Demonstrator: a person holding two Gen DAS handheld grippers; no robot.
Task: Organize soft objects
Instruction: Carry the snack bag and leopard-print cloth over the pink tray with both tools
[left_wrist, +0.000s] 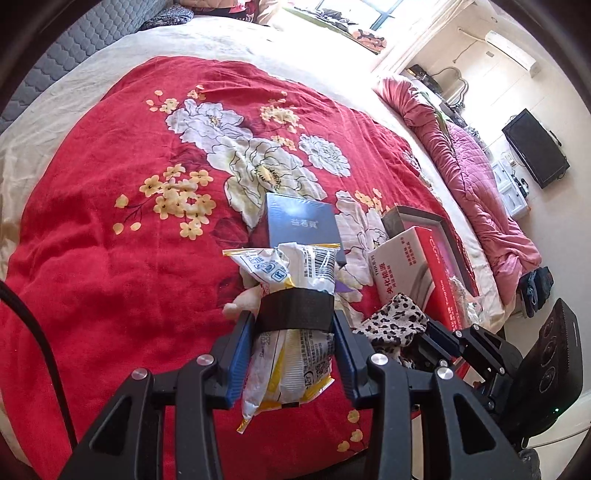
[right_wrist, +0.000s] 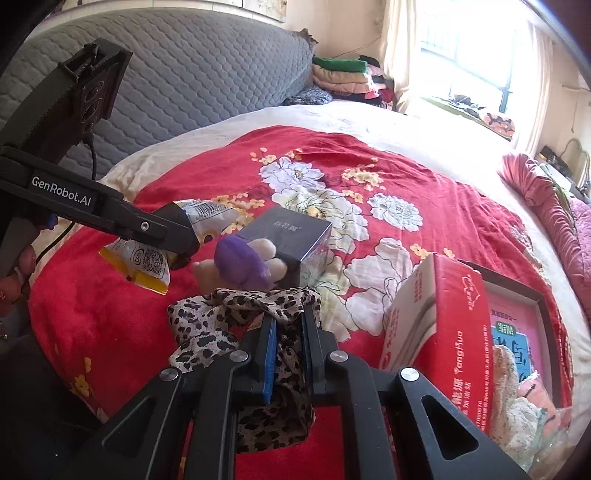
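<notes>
My left gripper (left_wrist: 293, 317) is shut on a white and yellow snack packet (left_wrist: 291, 280), held above the red flowered blanket (left_wrist: 122, 236); a black band crosses the packet between the fingers. From the right wrist view, the left gripper (right_wrist: 181, 245) hangs at the left with the packet (right_wrist: 147, 262) in it. My right gripper (right_wrist: 288, 325) is shut on a leopard-print cloth (right_wrist: 207, 332), lifted off the bed; the cloth (left_wrist: 397, 317) also shows beside the left gripper. A small plush toy with a purple part (right_wrist: 240, 264) lies against a dark blue box (right_wrist: 291, 230).
A red and white carton (right_wrist: 439, 321) stands at the right, with a pink-lined open box (right_wrist: 517, 325) and a crumpled bag behind it. A grey quilted headboard (right_wrist: 192, 74), folded clothes, a pink quilt (left_wrist: 469, 173) and a wall TV (left_wrist: 535, 147) ring the bed.
</notes>
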